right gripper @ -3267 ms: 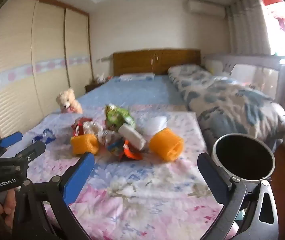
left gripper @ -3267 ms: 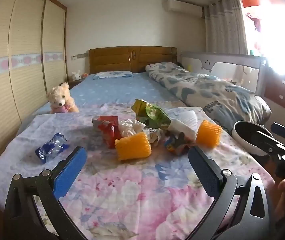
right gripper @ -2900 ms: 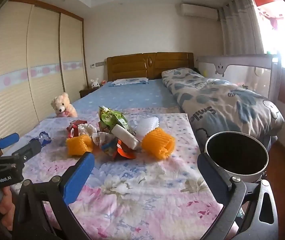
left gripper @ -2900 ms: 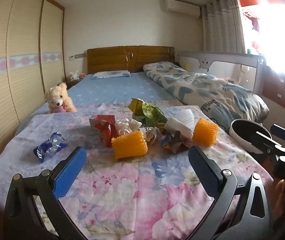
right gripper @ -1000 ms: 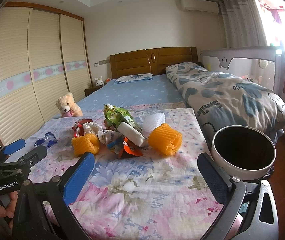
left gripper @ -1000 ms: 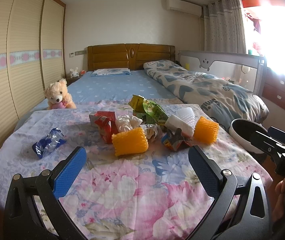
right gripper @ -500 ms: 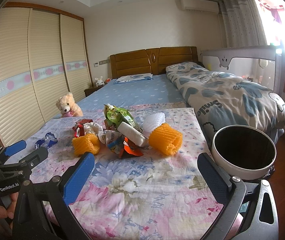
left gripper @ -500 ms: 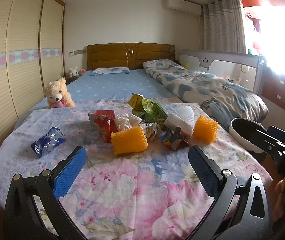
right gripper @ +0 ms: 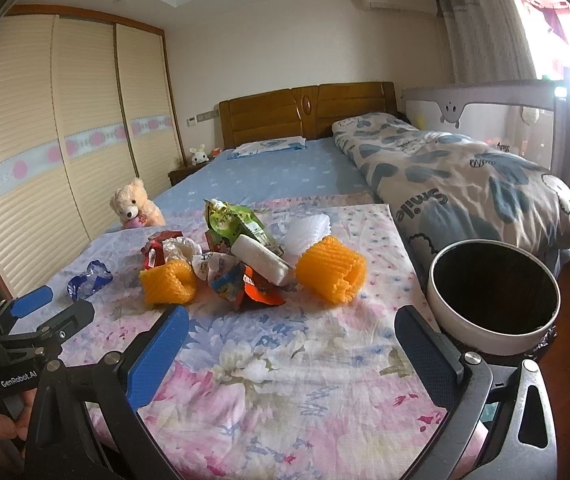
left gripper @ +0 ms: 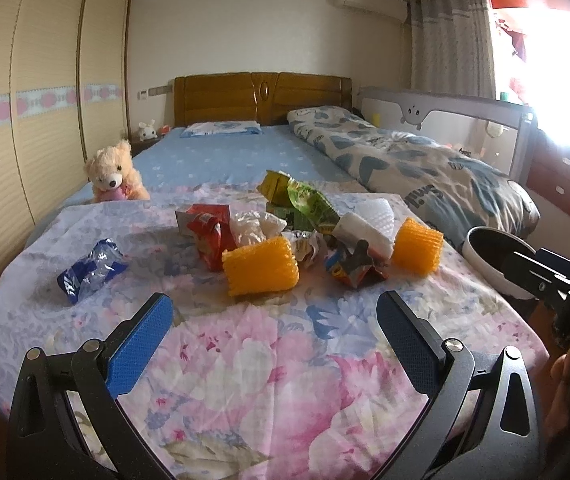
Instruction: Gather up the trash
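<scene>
Floral bedspread (left gripper: 269, 364) covers the foot of the bed, below both grippers. Left gripper (left gripper: 273, 322) has its jaws spread wide and holds nothing; right gripper (right gripper: 291, 334) is also spread and empty. Ahead of them lies the trash pile (left gripper: 301, 232): two orange foam nets, crumpled wrappers, a white foam piece. One blue wrapper (left gripper: 91, 270) lies apart, to the left. A round bin (right gripper: 493, 300) stands beside the bed, just right of the right gripper.
</scene>
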Motion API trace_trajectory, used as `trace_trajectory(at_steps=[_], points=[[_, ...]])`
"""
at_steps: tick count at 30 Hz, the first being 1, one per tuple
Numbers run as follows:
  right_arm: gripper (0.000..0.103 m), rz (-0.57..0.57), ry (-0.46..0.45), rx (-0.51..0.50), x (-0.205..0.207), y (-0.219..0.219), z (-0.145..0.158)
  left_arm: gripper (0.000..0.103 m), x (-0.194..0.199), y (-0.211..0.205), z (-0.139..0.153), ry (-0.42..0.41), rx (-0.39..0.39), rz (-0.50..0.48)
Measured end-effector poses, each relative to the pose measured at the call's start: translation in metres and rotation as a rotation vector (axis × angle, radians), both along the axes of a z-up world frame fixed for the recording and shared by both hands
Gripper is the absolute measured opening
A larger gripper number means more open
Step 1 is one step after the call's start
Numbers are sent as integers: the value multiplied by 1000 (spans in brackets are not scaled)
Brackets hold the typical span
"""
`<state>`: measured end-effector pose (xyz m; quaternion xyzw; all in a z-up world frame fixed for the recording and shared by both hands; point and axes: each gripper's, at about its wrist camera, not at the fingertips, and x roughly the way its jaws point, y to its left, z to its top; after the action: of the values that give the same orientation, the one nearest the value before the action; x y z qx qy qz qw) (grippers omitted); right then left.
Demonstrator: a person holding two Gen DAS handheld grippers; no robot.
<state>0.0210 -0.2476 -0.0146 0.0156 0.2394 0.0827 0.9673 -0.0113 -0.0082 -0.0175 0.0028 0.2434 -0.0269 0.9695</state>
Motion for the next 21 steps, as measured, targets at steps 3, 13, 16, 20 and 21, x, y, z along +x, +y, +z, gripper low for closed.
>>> trace_trajectory(at_steps=[3,13,16,20,21], points=[[103,6,17,4,6,-3,-1,103,10,1,0,29,-7,0],[103,19,85,15,36,-10,-9,103,49,7,-8,115,-13,-5],[102,18,105,16,49,-14,-12,103,64,7,-11,141,-9,-3],[102,14,131,22,68,-18,-17,103,82,5,-15,170,0,5],[102,15,136,23,72,-20,-18,103,86,5,-16,177,-1,6]])
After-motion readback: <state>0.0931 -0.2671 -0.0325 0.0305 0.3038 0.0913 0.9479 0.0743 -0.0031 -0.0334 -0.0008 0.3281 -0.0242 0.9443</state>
